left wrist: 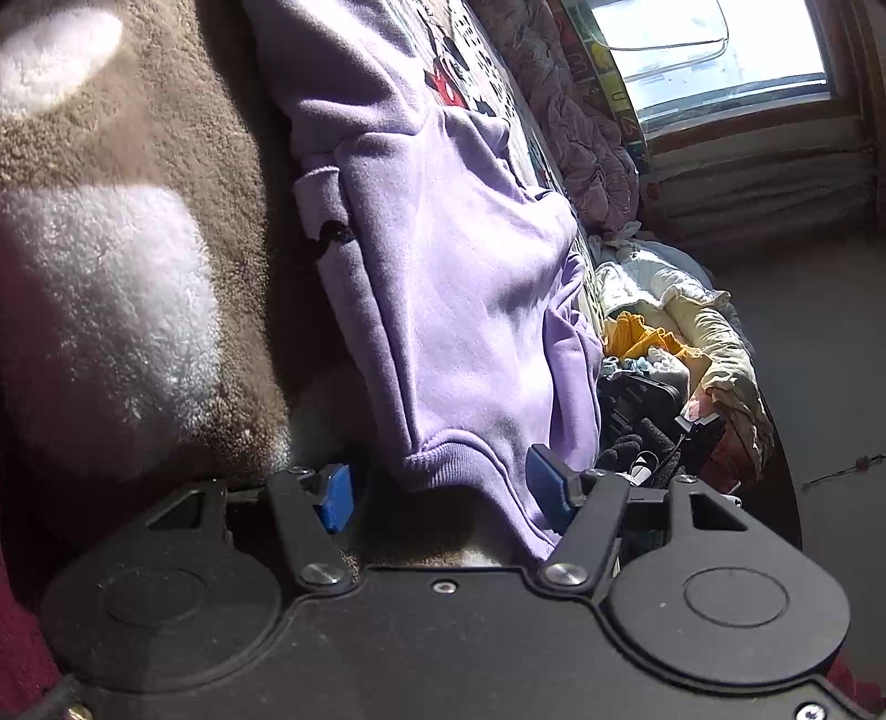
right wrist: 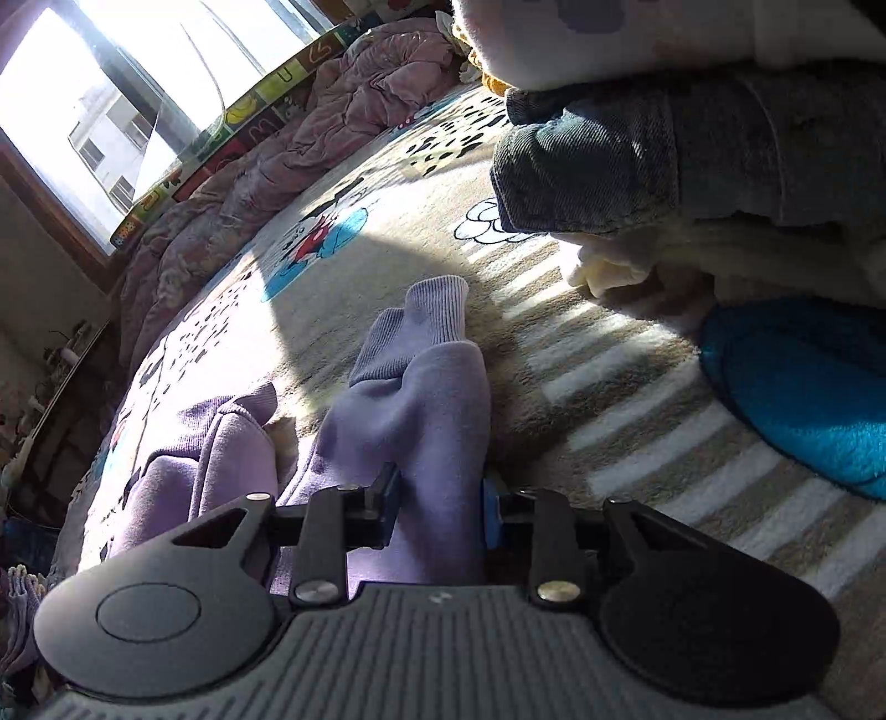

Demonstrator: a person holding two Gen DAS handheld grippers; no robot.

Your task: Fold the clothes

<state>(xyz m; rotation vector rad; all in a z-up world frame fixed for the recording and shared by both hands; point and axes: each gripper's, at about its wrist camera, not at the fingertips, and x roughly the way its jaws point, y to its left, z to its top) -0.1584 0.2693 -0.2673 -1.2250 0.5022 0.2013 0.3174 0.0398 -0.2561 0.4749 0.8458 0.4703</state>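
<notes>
Lilac sweatshirt (left wrist: 443,266) lies on patterned rug (right wrist: 581,354). Left tool (left wrist: 443,493): jaws wide apart, ribbed hem (left wrist: 448,459) between them, ungripped. Right tool (right wrist: 440,498): jaws clamped on sleeve (right wrist: 426,399).

Harsh window (left wrist: 714,50) sunlight, deep shadows, fisheye-warped edges

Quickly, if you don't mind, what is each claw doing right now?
Left claw: open around the hoodie hem.
Right claw: closed on the sleeve.

Home bedroom, cartoon rug (right wrist: 387,232), quilt (right wrist: 266,183), window (left wrist: 720,50)
</notes>
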